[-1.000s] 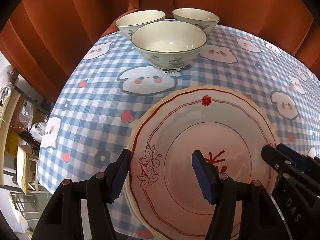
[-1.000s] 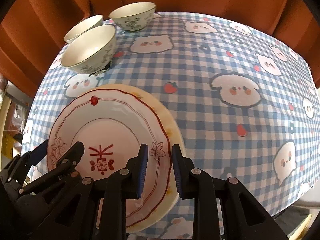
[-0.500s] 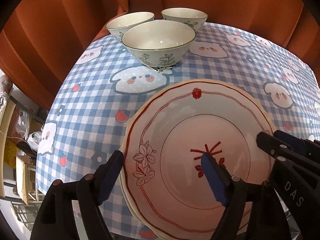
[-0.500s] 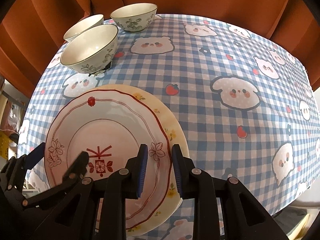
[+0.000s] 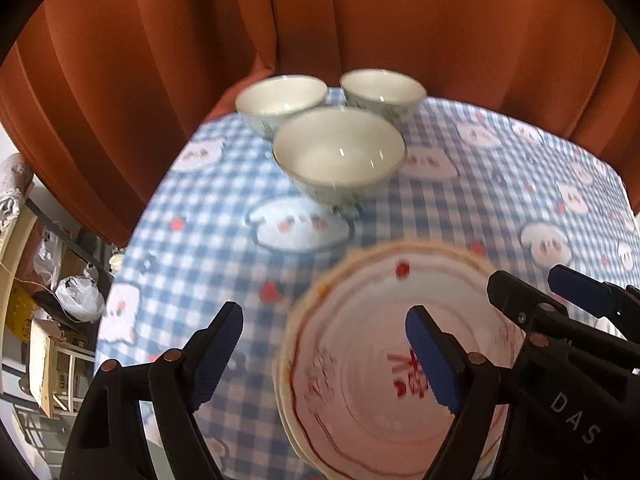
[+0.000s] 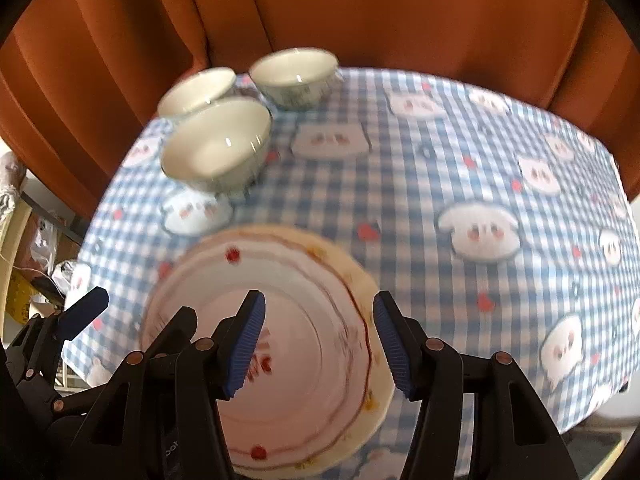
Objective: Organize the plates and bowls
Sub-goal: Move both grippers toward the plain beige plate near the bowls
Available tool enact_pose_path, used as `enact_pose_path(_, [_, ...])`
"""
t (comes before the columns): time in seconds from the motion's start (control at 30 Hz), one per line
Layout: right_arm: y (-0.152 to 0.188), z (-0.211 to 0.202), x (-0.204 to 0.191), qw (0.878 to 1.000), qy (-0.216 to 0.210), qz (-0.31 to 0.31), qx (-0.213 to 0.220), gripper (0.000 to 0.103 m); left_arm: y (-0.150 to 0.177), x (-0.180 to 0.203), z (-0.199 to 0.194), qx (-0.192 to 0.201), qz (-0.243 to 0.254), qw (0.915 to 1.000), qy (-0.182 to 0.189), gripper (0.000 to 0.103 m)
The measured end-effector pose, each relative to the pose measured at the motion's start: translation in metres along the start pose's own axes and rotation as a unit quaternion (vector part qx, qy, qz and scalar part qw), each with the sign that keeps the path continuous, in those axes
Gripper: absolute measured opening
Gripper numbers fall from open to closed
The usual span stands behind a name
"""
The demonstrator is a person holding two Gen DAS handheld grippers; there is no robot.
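Both tongs have just been opening: left gripper (image 5: 324,354) is spread wide, right gripper (image 6: 318,346) partly; nothing is held above the plates (image 6: 304,280).

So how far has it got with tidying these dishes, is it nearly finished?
About halfway, I'd guess. Done: the red-patterned plate sits stacked on a yellow-rimmed plate. In hand: nothing; the left gripper and right gripper have just been opening and stand open above the stack, their pads off it. Left: three bowls sit separately at the table's far end, unstacked.
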State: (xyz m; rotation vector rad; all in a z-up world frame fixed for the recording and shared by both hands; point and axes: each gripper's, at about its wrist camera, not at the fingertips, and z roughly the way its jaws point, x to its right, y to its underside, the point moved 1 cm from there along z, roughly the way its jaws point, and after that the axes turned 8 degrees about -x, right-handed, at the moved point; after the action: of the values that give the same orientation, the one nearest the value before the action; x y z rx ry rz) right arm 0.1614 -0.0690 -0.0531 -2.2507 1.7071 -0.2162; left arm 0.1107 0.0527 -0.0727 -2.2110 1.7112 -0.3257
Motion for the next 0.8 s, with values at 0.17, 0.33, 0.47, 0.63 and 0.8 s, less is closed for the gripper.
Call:
enact_pose_path(0.17, [-0.028,-0.006,-0.007,1.0,-0.01,-0.012,0.019,0.06,-0.026,-0.006,-0.005,0.021,-0.01,0.9997,-0.004,0.085])
enact_pose_path(0.33, [-0.058,-0.009,-0.016,0.999,-0.006,-0.031,0.038,0.06,-0.053,-0.011,-0.002,0.032,-0.032,0.999,-0.005,0.084])
enact_pose_path(0.47, [-0.083,0.002,-0.021,0.999,-0.019,-0.034,0.037,0.06,-0.077,-0.016,0.011,0.039,-0.047,0.9979,-0.021,0.084])
enact_pose_path(0.63, [-0.114,0.027,-0.032,0.998,-0.033,-0.044,0.034,0.06,-0.099,-0.023,0.031,0.037,-0.057,0.9969,-0.039,0.081])
enact_pose_path(0.8, [-0.139,0.054,-0.039,0.998,-0.034,-0.05,0.025,0.06,-0.117,-0.028,0.057,0.03,-0.063,0.9966,-0.044,0.076])
